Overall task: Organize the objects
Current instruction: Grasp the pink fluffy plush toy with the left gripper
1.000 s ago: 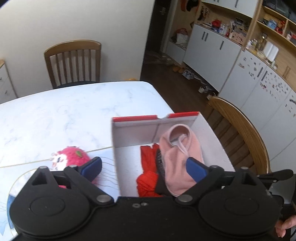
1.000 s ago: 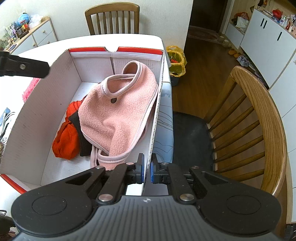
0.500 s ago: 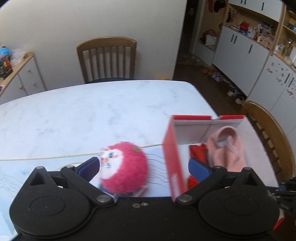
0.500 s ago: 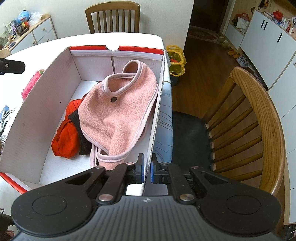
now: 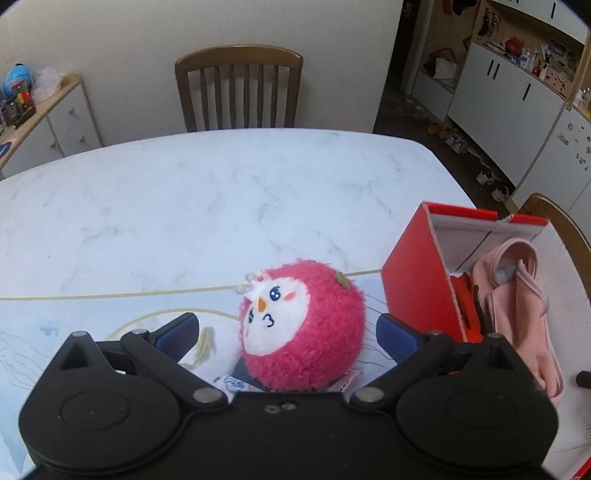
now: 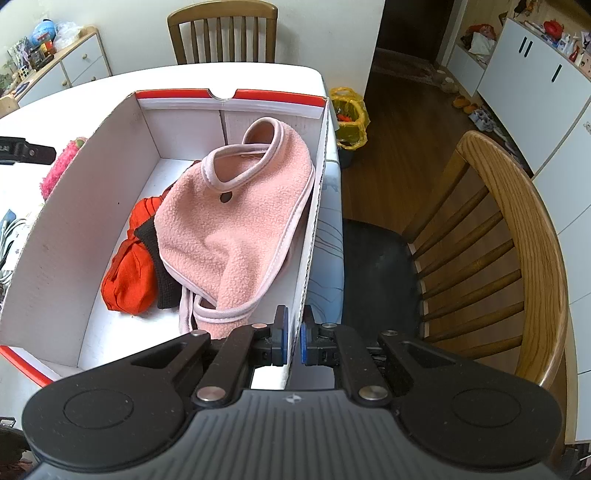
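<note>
White marble bench (image 5: 184,206) holds a fluffy pink round owl toy (image 5: 301,325) beside the red-and-white cardboard box (image 6: 81,206). Left claw (image 5: 287,334) is wide apart around the toy; close gently on its middle. Right claw (image 6: 292,341) pinches the box wall.

L gripper (image 5: 286,338) agape, R gripper (image 6: 291,341) clamped.

Both views evenly lit, soft indoor light, no hard shadows. Mild sheen on the marble table (image 5: 184,206) at frame centre, no blown glare. Strong fisheye bend: the wall line curves at the top, dark vignette in the upper corners. Doorway (image 6: 413,33) at upper right is dim. Plush toy (image 5: 301,325) fairly sharp; slight softness overall, background cabinets (image 5: 509,107) mushy and compressed.
</note>
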{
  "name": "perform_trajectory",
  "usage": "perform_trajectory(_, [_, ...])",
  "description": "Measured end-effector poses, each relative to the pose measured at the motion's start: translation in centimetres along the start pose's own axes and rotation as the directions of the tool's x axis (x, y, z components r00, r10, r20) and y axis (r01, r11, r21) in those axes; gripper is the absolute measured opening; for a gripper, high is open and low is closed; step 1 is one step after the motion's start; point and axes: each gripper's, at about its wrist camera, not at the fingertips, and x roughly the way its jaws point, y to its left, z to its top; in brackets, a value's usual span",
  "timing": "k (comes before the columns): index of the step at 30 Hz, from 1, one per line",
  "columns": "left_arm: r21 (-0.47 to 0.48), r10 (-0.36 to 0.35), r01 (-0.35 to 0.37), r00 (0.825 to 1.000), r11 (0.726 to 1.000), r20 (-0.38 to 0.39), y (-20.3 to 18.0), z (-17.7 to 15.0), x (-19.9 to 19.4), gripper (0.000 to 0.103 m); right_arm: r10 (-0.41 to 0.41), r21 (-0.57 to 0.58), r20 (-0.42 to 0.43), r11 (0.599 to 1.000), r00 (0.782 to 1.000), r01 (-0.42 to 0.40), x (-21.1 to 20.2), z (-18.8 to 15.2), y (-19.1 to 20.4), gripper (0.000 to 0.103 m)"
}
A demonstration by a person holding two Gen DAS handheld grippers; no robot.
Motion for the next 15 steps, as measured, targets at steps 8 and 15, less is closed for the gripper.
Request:
perform_trajectory(8, [0.013, -0.013, 0.013, 1.0, 1.0, -0.012, -0.5, 0.0, 2.1, 0.102, -0.004, -0.003, -0.012, 1.0, 1.0, 0.004, 0.2, 0.0, 0.1, 0.006])
perform_trajectory(15, [0.042, -0.002, 0.004, 0.999, 0.999, -0.046, -0.8, -0.2, 4.2, 0.102, -0.003, -0.008, -0.023, 1.0, 1.0, 0.003, 0.3, -0.1, 0.1, 0.006])
